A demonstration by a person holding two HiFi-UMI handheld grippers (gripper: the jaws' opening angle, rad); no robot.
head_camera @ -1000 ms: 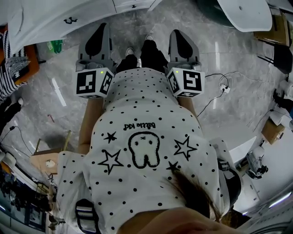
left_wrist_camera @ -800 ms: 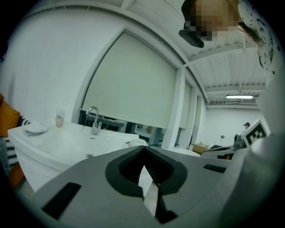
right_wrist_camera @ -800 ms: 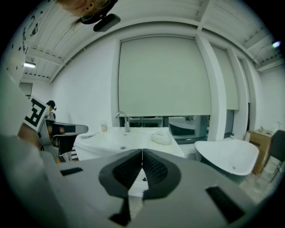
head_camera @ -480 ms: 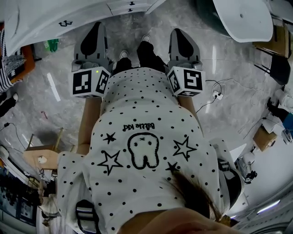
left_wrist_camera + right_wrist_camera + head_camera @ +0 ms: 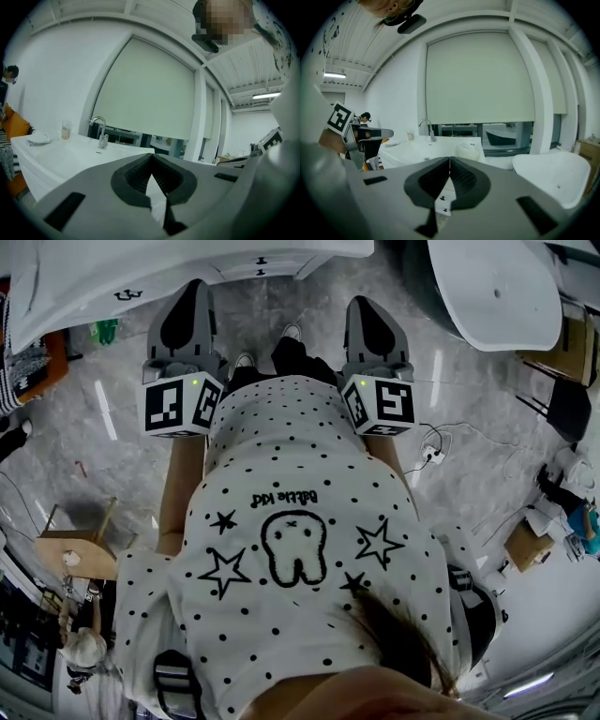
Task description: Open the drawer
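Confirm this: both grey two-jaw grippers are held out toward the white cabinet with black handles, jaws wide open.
Wrong on the jaws: the grey left gripper and right gripper are both shut, tips meeting, nothing between, as each gripper view shows. They do point toward the white cabinet.

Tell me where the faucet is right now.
In the left gripper view, the faucet stands left of centre on the white counter, just right of a cup.

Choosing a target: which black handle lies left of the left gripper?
The lone curly handle, left of the left gripper; the other two handles sit stacked farther right.
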